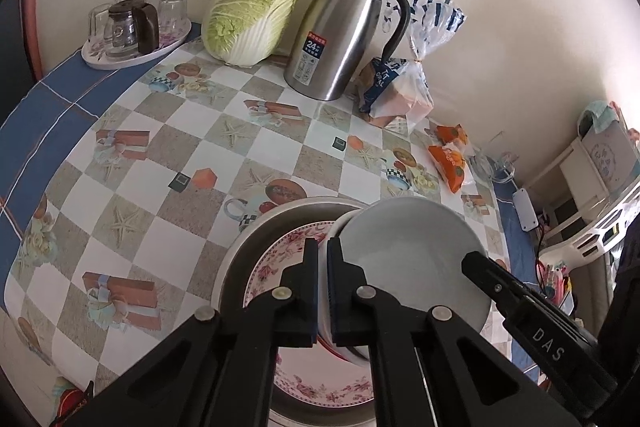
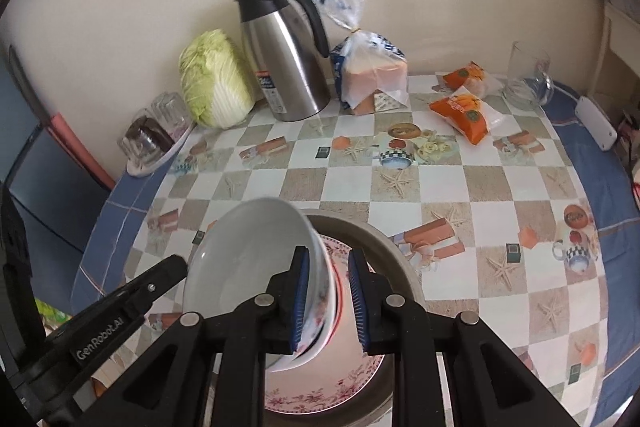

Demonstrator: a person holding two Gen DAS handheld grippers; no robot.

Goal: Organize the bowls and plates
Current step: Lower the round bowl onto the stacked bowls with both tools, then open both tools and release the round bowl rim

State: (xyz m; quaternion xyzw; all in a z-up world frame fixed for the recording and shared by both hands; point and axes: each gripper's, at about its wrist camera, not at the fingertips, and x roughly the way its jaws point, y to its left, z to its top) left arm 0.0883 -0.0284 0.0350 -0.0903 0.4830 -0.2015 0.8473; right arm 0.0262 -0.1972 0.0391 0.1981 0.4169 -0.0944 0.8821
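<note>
A white bowl is held tilted above a floral plate that lies in a round metal basin. My left gripper is shut on the bowl's rim. In the right wrist view my right gripper stands around the opposite rim of the bowl, its jaws apart with a gap on the right side. The floral plate and basin lie below. Each gripper shows at the edge of the other's view.
At the back of the checked table stand a steel jug, a cabbage, a bread bag, a tray of glasses, orange packets and a glass mug.
</note>
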